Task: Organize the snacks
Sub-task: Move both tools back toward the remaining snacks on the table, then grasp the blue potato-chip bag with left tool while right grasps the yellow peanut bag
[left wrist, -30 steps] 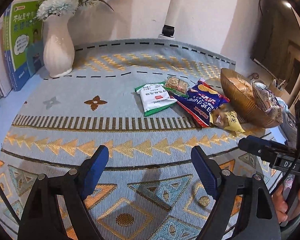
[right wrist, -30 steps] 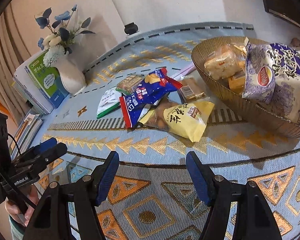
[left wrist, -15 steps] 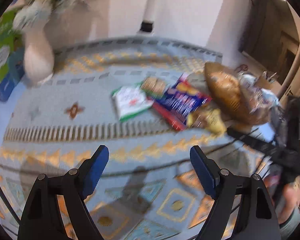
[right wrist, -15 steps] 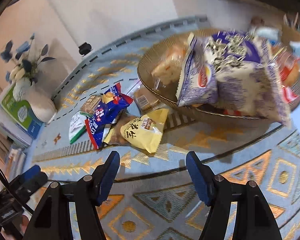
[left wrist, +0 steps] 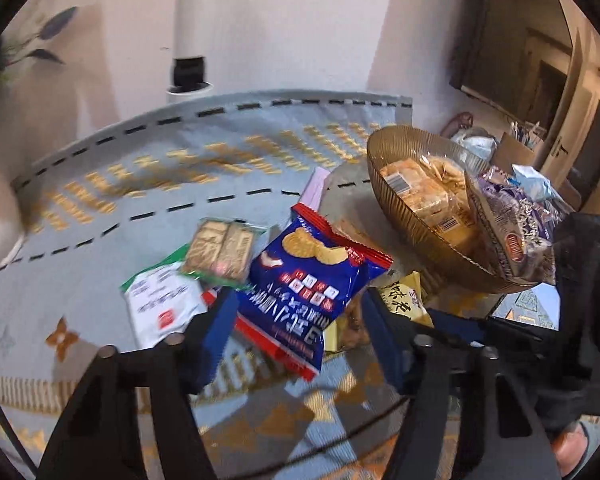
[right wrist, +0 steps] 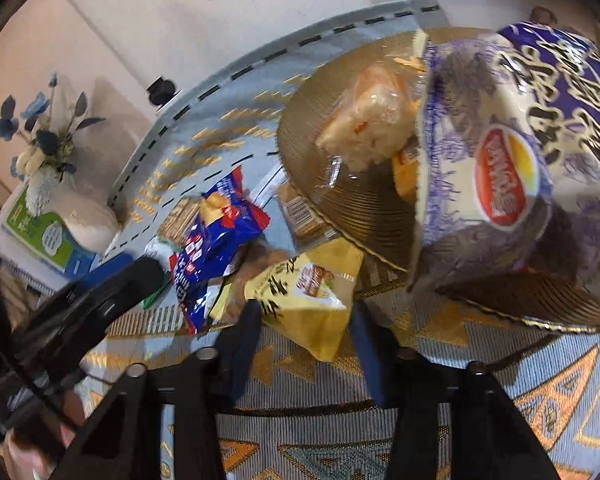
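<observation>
Left tool (left wrist: 300,328) straddling blue snack bag (left wrist: 312,280)

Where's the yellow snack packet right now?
On the tablecloth between the right gripper's open fingers in the right wrist view, the yellow snack packet lies beside the gold bowl.

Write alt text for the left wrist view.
The open left gripper straddles the near end of a blue snack bag on a patterned tablecloth. A gold bowl of snacks sits to the right.

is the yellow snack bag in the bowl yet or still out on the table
Out. The yellow snack bag lies on the tablecloth beside the gold bowl, between the open right gripper's fingers.
</observation>
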{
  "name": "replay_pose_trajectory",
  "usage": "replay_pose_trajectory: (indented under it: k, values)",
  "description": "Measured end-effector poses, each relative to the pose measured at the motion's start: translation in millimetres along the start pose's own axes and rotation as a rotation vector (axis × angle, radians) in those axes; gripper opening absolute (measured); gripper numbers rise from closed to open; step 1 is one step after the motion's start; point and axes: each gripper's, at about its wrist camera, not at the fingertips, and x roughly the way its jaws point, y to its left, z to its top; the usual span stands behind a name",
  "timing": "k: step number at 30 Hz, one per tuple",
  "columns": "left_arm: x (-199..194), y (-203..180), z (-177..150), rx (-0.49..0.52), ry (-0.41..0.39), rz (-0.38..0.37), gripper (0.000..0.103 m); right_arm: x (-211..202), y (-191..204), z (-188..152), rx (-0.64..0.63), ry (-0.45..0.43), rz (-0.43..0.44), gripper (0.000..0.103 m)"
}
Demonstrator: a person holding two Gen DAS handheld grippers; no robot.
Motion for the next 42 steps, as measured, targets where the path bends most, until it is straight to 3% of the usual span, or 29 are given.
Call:
replay_pose_trajectory:
  k: [6,11,14,15,16,18,21,26,34,36,40,42]
  values:
    - [22.4,2.9,-1.7,0.011,0.045,-0.031,0.056,-2.1,10.4,-15.3,-0.042,0.029,0.038,0.028]
    - [37.0,-1.4,-3.1,0.058,0.071,0.006,0.069,-11.1,21.7,-33.9,-0.150,0.104,0.104,0.028]
    - [42.8,-0.6,-2.1,0.055,0.064,0.009,0.069,-17.5,16.2,-38.1,-0.182,0.125,0.052,0.029]
    - [45.4,-0.5,-1.8,0.055,0.067,0.015,0.067,-19.2,13.7,-37.0,-0.183,0.121,0.037,0.033]
    - [46.6,-1.6,-1.5,0.062,0.067,0.018,0.056,-21.8,10.6,-34.3,-0.182,0.109,0.023,0.039]
    - [44.8,-7.5,-1.4,0.092,0.057,0.042,0.046,-26.5,6.8,-28.2,-0.184,0.076,0.018,0.074]
    - [38.4,-10.9,-5.0,0.110,0.051,0.041,0.044,-29.2,11.7,-17.5,-0.217,0.028,0.010,0.075]
    - [3.4,-7.1,-15.2,0.062,0.017,-0.018,0.043,-5.9,28.8,-6.7,-0.260,0.061,0.003,0.075]
    - [-63.0,31.4,-66.1,-0.060,-0.057,0.031,0.043,21.2,41.2,-9.0,-0.293,0.065,-0.029,0.075]
    - [-71.9,43.2,-80.5,-0.118,-0.068,0.040,0.043,16.4,42.9,-13.4,-0.307,0.059,-0.043,0.068]
    - [-75.9,56.2,-97.2,-0.200,-0.090,0.044,0.043,7.3,49.5,-29.2,-0.291,0.106,0.016,0.065]
    - [-79.3,59.8,-99.5,-0.221,-0.109,0.030,0.043,-0.2,56.4,-43.8,-0.315,0.154,0.100,0.065]
